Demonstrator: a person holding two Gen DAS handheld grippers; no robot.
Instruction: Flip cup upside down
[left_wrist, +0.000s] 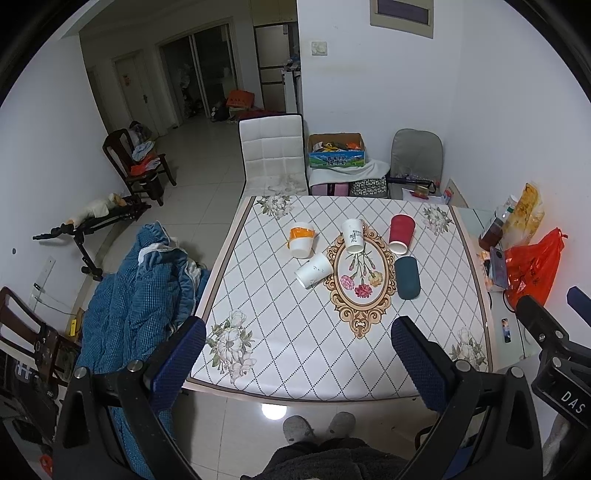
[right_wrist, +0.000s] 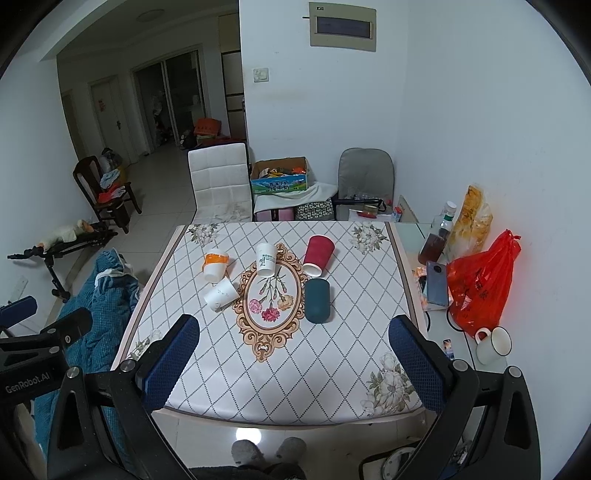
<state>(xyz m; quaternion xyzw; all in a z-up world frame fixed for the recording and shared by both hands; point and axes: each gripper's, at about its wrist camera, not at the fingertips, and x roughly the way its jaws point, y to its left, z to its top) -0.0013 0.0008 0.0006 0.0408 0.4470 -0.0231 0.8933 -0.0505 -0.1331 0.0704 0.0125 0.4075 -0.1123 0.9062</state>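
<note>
Several cups lie on their sides on the patterned table (left_wrist: 295, 332): an orange-banded white cup (left_wrist: 301, 239), a printed white cup (left_wrist: 352, 235), a plain white cup (left_wrist: 313, 270), a red cup (left_wrist: 401, 234) and a dark teal cup (left_wrist: 407, 277). They also show in the right wrist view: orange-banded (right_wrist: 215, 266), printed white (right_wrist: 266, 259), plain white (right_wrist: 220, 293), red (right_wrist: 318, 255), teal (right_wrist: 317, 300). My left gripper (left_wrist: 299, 354) is open and empty above the table's near edge. My right gripper (right_wrist: 293, 354) is open and empty, also well short of the cups.
A white chair (left_wrist: 271, 153) stands behind the table. A blue quilt (left_wrist: 136, 295) lies at the left. On the right side surface are a red plastic bag (right_wrist: 480, 284), a bottle (right_wrist: 437, 236), a phone (right_wrist: 437, 284) and a white mug (right_wrist: 493, 345).
</note>
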